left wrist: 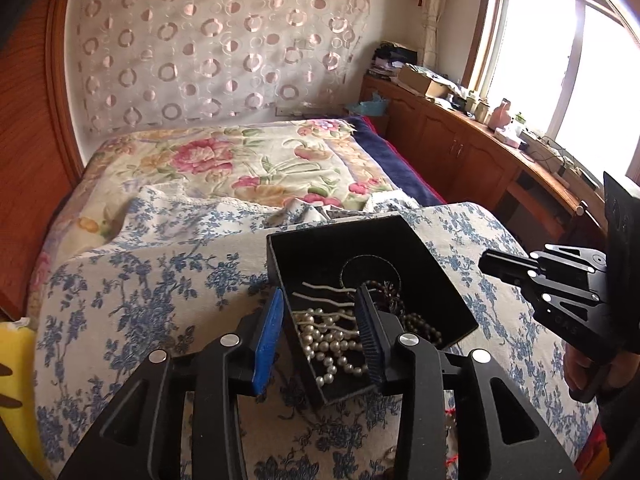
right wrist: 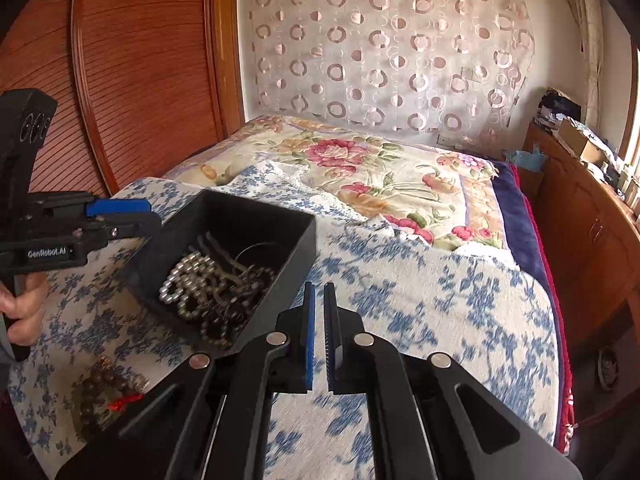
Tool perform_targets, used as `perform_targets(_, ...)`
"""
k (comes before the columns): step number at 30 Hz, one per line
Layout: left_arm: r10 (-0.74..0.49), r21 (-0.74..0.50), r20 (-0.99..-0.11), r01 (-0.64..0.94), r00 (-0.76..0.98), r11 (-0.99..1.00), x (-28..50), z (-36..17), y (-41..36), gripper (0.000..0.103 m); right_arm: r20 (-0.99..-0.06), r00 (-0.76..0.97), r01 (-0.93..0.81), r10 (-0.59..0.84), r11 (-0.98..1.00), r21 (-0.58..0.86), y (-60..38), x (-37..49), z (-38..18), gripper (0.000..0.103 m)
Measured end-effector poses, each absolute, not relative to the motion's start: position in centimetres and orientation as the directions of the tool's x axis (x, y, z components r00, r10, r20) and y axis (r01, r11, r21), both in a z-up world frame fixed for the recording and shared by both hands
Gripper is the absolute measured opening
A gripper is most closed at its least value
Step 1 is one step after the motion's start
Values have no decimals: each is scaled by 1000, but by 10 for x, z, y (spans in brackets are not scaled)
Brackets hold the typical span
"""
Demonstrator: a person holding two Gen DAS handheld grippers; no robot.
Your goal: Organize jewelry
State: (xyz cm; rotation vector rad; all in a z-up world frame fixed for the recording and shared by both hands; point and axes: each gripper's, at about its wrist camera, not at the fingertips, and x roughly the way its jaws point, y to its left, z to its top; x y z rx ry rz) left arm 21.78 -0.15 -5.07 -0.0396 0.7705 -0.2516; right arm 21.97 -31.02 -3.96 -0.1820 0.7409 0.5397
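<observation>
A black open box [left wrist: 360,236] rests on a blue-flowered cloth [left wrist: 160,288] spread over the bed. Inside it lie a white pearl necklace [left wrist: 332,344] and dark bead strings [left wrist: 420,328]. My left gripper [left wrist: 320,300] is open and straddles the box's left wall, one finger outside and one among the pearls, with no pad pressing. The right wrist view shows that gripper [right wrist: 155,216] at the box's [right wrist: 240,216] far-left corner. My right gripper [right wrist: 319,292] is shut and empty, just right of the box. A brown bead bracelet [right wrist: 104,392] with a red thread lies on the cloth near the box.
A floral blanket [left wrist: 240,160] covers the bed beyond the cloth. A long wooden cabinet [left wrist: 460,148] with clutter runs under the window [left wrist: 560,40] on the right. A wooden panel [right wrist: 140,60] stands to the left. A hand [right wrist: 24,304] holds the left gripper's handle.
</observation>
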Motion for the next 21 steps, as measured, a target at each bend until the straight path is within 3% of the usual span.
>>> perform_targets(3,-226,-110,-675,206,703,972,200,-47,2,45,-680,603,-537,416,842,39,-310,203,-39,6)
perform_targets(6,-217,-98,-671,205,709,974,179,-47,6,47,-675,597,-548,434,835,52,-310,181,-39,7)
perform_targets(8,-211,-92,-673,204,709,975,162,-51,6,47,-677,585,-557,447,828,65,-309,166,-41,19)
perform_targets(10,-215,-94,-679,206,702,974,149,-54,5,47,-683,570,-568,456,820,73,-307,156,-44,24)
perform_targets(21,-223,-90,-742,236,633,968,96,-95,-6,47,-798,388,-633,460,763,131,-274,136,-88,23)
